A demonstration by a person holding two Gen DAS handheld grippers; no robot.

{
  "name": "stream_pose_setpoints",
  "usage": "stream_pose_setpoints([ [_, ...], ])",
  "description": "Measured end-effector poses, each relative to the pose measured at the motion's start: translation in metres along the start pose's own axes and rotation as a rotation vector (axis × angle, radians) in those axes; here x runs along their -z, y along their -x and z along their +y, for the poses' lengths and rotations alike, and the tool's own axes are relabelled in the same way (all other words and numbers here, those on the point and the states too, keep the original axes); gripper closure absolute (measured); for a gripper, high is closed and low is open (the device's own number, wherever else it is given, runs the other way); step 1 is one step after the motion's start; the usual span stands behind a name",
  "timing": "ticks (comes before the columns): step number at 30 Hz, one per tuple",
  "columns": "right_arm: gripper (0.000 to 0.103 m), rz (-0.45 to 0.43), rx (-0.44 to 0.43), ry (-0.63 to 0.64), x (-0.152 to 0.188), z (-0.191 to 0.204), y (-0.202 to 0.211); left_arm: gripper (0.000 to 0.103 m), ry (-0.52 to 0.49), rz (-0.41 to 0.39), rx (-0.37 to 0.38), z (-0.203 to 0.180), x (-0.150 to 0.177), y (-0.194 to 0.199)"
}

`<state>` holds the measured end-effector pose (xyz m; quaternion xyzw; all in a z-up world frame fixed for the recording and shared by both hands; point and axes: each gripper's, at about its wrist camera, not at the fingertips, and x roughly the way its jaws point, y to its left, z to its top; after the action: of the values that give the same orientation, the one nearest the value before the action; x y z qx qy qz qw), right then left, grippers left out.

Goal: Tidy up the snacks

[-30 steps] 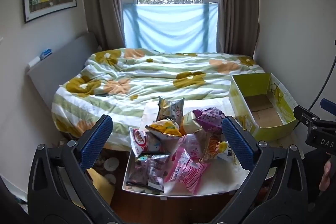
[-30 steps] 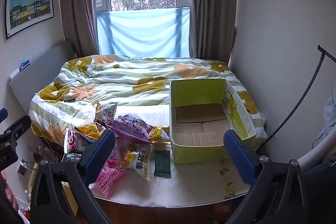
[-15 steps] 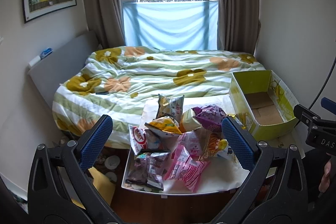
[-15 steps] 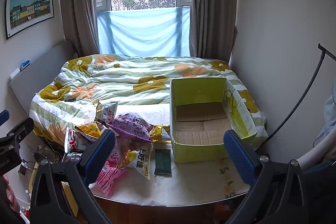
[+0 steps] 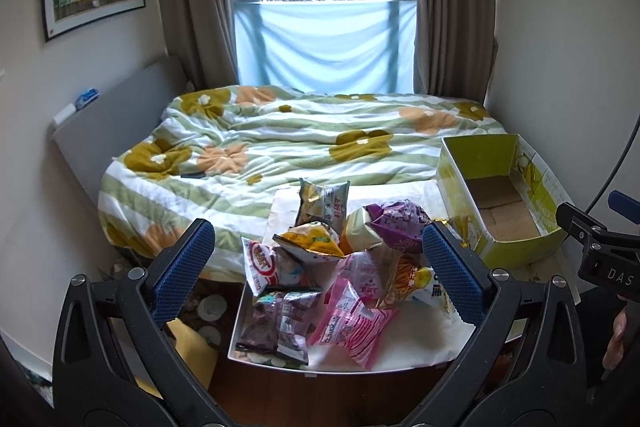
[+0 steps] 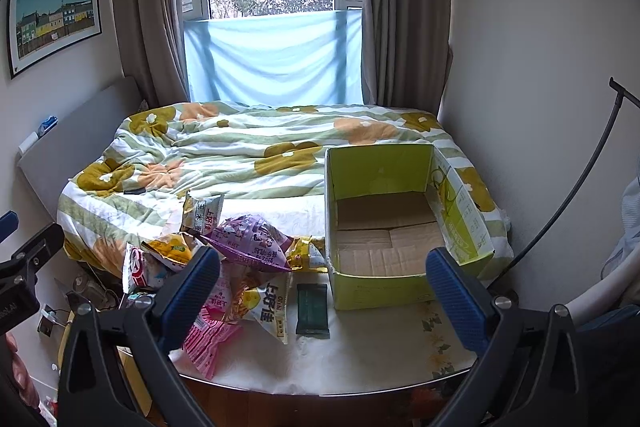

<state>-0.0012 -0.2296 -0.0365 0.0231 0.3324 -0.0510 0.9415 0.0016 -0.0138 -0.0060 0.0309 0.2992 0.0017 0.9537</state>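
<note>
Left gripper (image 5: 316,267): jaws apart, empty, above snack pile (image 5: 340,267).
Right gripper (image 6: 322,293): jaws apart, empty.
Box (image 6: 460,239): at two o'clock; empty.
Advice: we judged the topmost purple bag (image 6: 250,241) the cleanest first pick.

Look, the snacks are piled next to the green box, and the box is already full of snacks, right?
Not quite. The snacks are piled beside the green box, but the box is empty: the right wrist view shows only its bare cardboard bottom.
</note>
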Motion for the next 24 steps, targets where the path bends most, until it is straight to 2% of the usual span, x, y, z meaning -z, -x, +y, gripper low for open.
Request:
stream_pose_setpoints([
  [24, 0.000, 0.005, -0.006, -0.005, -0.002, -0.002, -0.003, 0.000, 0.018, 0.014, 0.015, 0.000, -0.003, -0.013],
])
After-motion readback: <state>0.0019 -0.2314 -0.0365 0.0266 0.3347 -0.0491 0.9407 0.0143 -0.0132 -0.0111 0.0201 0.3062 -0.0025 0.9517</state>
